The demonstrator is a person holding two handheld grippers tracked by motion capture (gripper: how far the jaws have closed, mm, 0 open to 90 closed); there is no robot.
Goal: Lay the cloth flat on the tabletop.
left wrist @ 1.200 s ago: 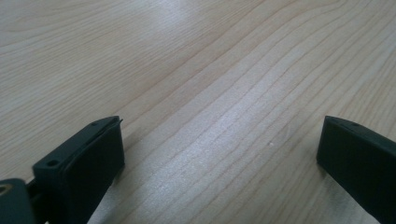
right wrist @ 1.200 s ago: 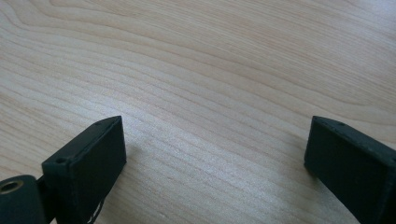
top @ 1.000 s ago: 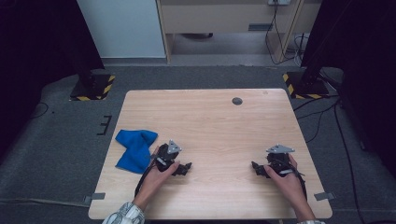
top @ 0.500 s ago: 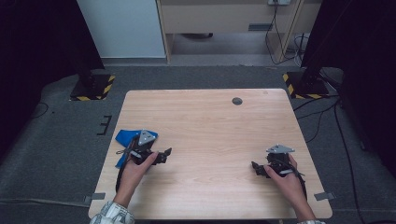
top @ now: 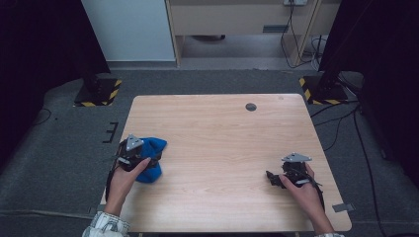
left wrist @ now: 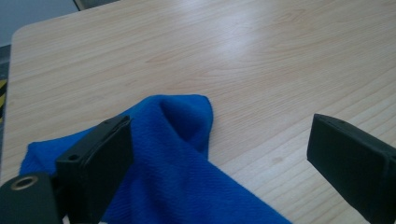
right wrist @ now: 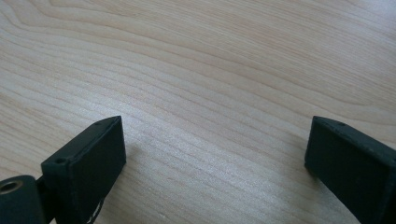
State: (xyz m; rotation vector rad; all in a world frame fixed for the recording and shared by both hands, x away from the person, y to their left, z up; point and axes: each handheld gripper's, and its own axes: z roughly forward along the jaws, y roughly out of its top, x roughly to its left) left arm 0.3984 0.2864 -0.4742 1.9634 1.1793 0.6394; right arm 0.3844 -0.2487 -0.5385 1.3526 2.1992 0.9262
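Note:
A crumpled blue cloth (top: 156,146) lies near the left edge of the wooden table (top: 222,138). My left gripper (top: 141,159) hovers right over it, held by a hand from the bottom left. In the left gripper view the left gripper (left wrist: 219,135) is open wide; the cloth (left wrist: 177,158) bunches up beside and under the left jaw, while the right jaw stands over bare wood. My right gripper (top: 274,177) rests low at the table's right front. Its own view shows the right gripper (right wrist: 215,130) open, with bare table (right wrist: 210,70) between its jaws.
A small dark round hole cover (top: 251,106) sits in the table's far right part. Stand bases with yellow-black stripes (top: 99,94) (top: 318,89) rest on the grey carpet beyond the far corners, with cables (top: 346,128) trailing at the right.
My left gripper has moved left across the table, from beside the cloth to directly over it. The right gripper has stayed in place.

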